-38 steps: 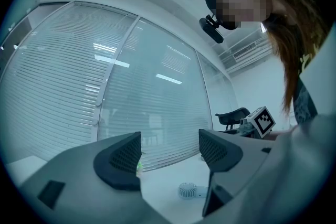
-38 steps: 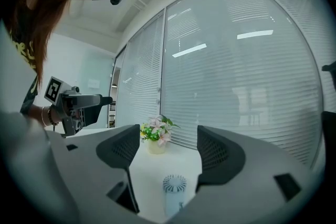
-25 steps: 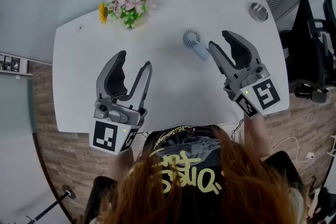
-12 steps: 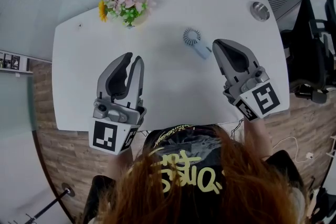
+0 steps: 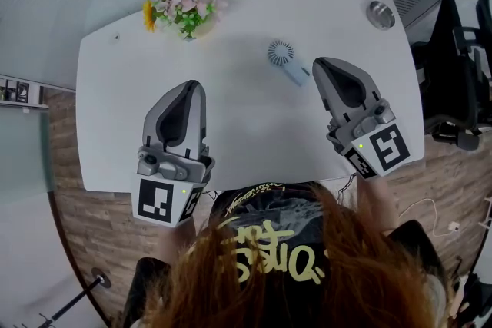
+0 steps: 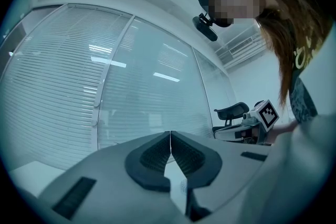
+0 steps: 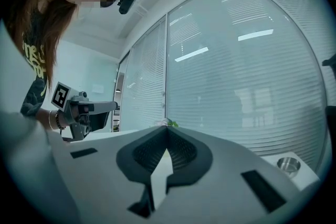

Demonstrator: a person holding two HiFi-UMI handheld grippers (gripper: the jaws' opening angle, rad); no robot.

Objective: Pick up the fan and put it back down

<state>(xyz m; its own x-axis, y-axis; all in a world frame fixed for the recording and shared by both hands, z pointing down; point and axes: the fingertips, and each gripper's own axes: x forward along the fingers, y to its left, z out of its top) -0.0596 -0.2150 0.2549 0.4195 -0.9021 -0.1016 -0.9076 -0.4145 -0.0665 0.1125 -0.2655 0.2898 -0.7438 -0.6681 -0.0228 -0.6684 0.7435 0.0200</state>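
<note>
The left tool (image 5: pixel 191 86) and right tool (image 5: pixel 320 62) have just closed their jaws fully on nothing. The fan (image 5: pixel 282 57) lies on the desk (image 5: pixel 246 130), just beside the right tool, held by neither.

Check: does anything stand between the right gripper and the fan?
Nothing visible does. The fan lies on the bare table just left of the tips of the shut, empty right gripper; flowers and metal dish stand well aside.
</note>
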